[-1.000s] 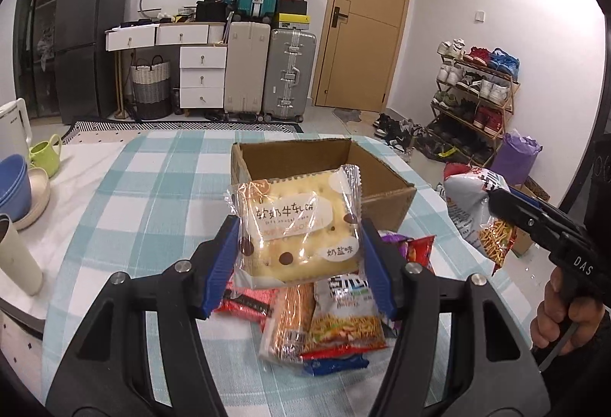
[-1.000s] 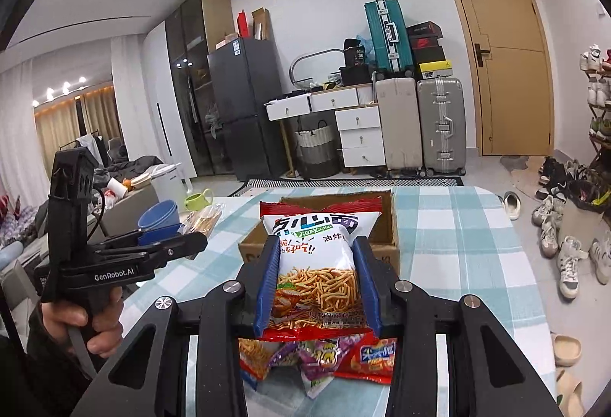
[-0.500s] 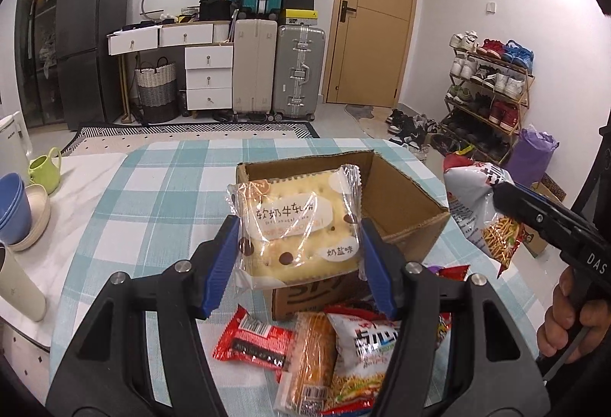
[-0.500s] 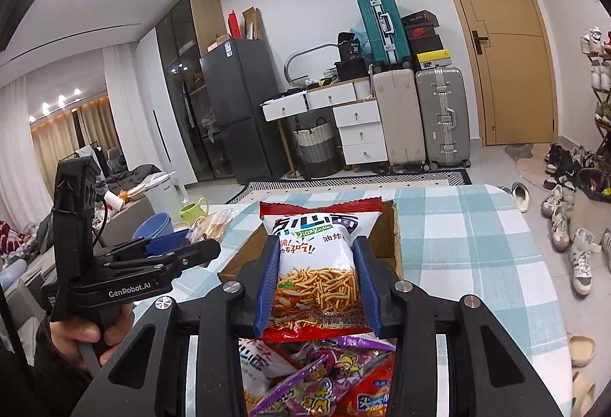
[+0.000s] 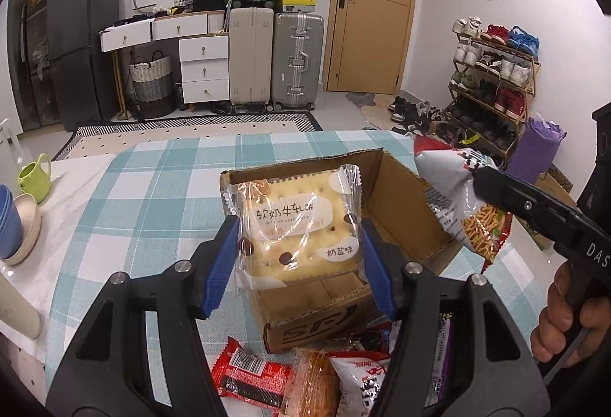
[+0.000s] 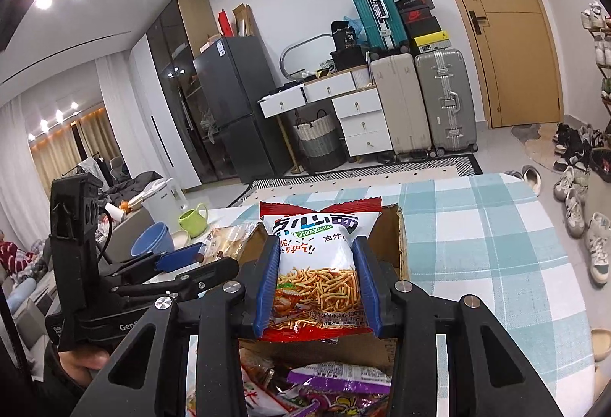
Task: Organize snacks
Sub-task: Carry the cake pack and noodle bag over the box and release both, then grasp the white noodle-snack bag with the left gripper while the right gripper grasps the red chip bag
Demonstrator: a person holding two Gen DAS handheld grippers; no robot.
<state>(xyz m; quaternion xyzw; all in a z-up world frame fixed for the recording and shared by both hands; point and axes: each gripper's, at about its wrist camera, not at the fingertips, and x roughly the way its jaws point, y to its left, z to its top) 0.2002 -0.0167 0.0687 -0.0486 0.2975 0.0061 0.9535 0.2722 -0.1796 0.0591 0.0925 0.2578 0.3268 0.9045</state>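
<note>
My left gripper point(image 5: 299, 245) is shut on a clear-wrapped cracker sandwich pack point(image 5: 296, 222), held above the near wall of an open cardboard box point(image 5: 397, 195). My right gripper point(image 6: 319, 272) is shut on a red-and-white bag of fried noodle snack point(image 6: 319, 264), held in front of the same cardboard box point(image 6: 399, 241). In the left wrist view that noodle snack bag point(image 5: 462, 203) hangs over the box's right side in the right gripper point(image 5: 492, 184). In the right wrist view the left gripper point(image 6: 183, 260) shows at the left with the cracker pack point(image 6: 225, 241).
Loose snack packets point(image 5: 305, 375) lie on the checked tablecloth point(image 5: 152, 210) in front of the box. A green mug point(image 5: 36, 176) and stacked bowls point(image 5: 15, 226) sit at the table's left. Purple and red packets point(image 6: 324, 386) lie below the right gripper.
Both grippers have moved forward over the table with their packs. The box now lies closer beneath them, and the loose packets have slid toward the bottom of each view.
</note>
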